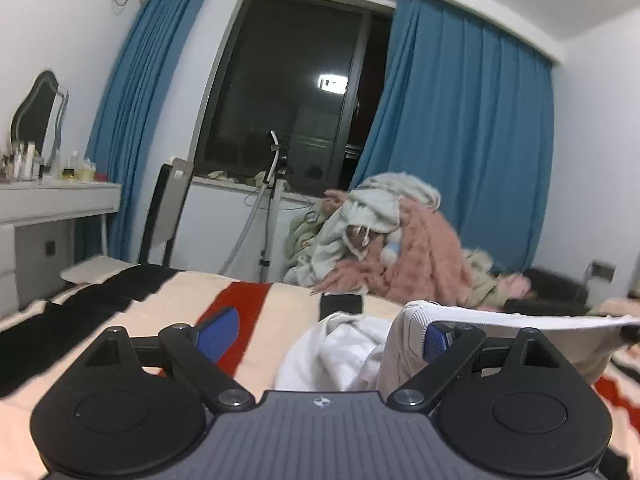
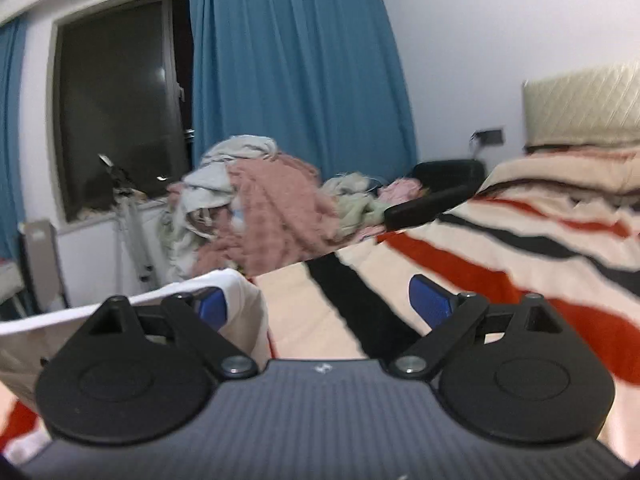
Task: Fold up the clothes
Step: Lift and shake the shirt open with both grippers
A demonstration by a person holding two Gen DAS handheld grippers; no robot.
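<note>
- My left gripper (image 1: 326, 330) stands wide apart; its right pad is hidden behind the white garment (image 1: 500, 326), so I cannot tell if it touches.
- My right gripper (image 2: 322, 300) also gapes wide, left pad tucked by the same cloth.
- The garment stretches sideways between both, above the striped blanket (image 2: 520, 248).

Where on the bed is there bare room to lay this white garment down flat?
The striped blanket lies bare from the right gripper toward the headboard. There is another bare stretch left of the white garment, before the dark phone. It is crowded beyond the bed's far edge, with the clothes pile under the blue curtain.
</note>
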